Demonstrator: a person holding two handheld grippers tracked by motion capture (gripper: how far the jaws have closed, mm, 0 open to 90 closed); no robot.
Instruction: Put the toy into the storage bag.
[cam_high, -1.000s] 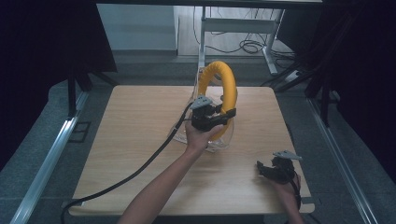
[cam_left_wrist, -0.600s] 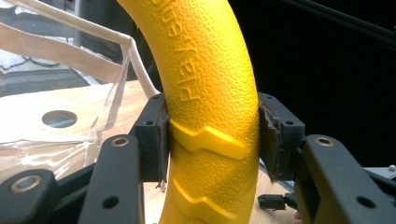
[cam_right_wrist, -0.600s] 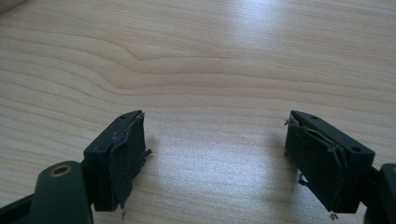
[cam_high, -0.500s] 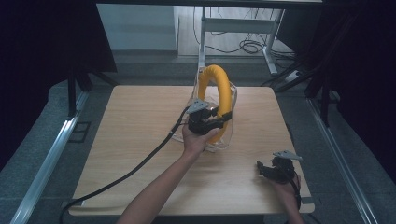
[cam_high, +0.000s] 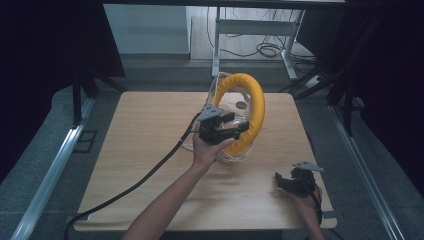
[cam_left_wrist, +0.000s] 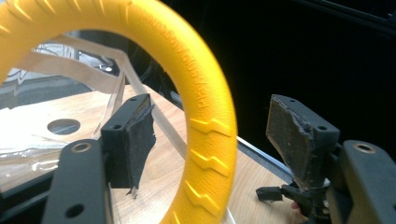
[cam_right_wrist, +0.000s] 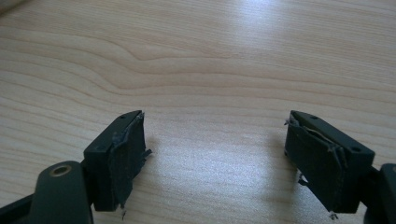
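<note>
the left gripper (cam_high: 234, 128) is letting go: its jaws have just been opening, the ridged yellow foam ring (cam_left_wrist: 205, 116) loose between them, propped upright against the clear plastic package (cam_high: 226, 102) on the table (cam_high: 150, 130). next, back away gently. the right gripper (cam_high: 288, 181) rests aside, jaws apart.

The bench (cam_high: 150, 150) is lit evenly from above while its surroundings are left dark; soft glare is seen on the wood, and nearby edges are blurred.

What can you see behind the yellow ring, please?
Behind the yellow ring stands its clear plastic packaging, with a round hole showing through the ring's opening. The ring's rim hides part of the packaging.
</note>
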